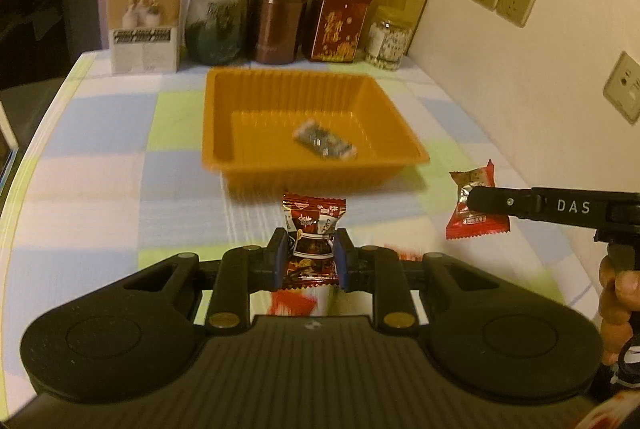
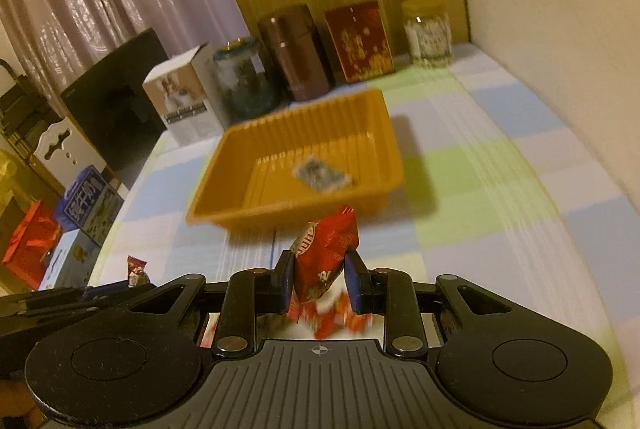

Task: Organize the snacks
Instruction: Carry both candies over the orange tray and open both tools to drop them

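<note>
My left gripper (image 1: 311, 256) is clamped on one dark red and brown foil-wrapped candy (image 1: 311, 229), held upright between the blue pads just short of the tray. My right gripper (image 2: 318, 279) pinches one bright red foil-wrapped candy (image 2: 326, 249), tilted to the right; in the left wrist view that same sweet hangs from a single black finger, so the second finger is hidden there. Blurred red wrappers lie under both sets of jaws, too smeared to count.

Beyond, on the checked pastel tablecloth (image 1: 100, 133), sits one orange ribbed plastic tray (image 1: 224, 117) holding one grey-wrapped candy (image 1: 324, 139), its print unreadable through motion blur.

Along the back edge stand five containers in a row: one white photo-printed carton (image 1: 146, 21), one dark green glass jar (image 1: 216, 23), one brown metal canister (image 1: 278, 15), one red and gold box (image 1: 340, 27) and one clear plastic jar with a yellow lid (image 1: 390, 37), with contents I cannot identify. One black monitor (image 1: 44, 1) is cut off at the left. Three wall sockets show on the right wall in the left wrist view.
</note>
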Demonstrator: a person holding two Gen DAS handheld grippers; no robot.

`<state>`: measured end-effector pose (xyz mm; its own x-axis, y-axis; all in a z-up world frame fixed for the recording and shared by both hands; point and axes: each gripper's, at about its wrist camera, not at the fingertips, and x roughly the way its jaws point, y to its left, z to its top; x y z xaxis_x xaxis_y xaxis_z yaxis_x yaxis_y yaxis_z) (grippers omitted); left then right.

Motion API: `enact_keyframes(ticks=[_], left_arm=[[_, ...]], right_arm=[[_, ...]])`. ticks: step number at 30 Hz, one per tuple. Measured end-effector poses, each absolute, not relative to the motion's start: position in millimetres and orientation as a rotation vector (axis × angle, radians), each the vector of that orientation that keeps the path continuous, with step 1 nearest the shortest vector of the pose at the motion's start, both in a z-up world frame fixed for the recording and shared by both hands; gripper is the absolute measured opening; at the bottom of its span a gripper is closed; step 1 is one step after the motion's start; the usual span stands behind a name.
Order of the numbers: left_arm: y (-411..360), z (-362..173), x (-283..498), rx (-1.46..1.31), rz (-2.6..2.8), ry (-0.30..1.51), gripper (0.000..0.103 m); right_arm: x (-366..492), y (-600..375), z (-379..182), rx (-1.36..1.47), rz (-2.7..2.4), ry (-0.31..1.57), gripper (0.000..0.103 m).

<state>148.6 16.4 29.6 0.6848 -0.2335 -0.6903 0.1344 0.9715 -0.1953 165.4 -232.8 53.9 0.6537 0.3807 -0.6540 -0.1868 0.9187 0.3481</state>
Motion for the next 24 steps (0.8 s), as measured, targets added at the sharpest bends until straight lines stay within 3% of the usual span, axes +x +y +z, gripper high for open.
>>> enact_keyframes(ticks=[13,24], left_arm=[[22,35,260,-0.172,-0.184,0.774,0.022],[20,16,310,-0.185,-0.168,0.796,0.022]], right_arm=[[277,-218,59,0.236,0.345,0.795,0.027],[316,-209,36,0.247,0.335,0.831,0.027]])
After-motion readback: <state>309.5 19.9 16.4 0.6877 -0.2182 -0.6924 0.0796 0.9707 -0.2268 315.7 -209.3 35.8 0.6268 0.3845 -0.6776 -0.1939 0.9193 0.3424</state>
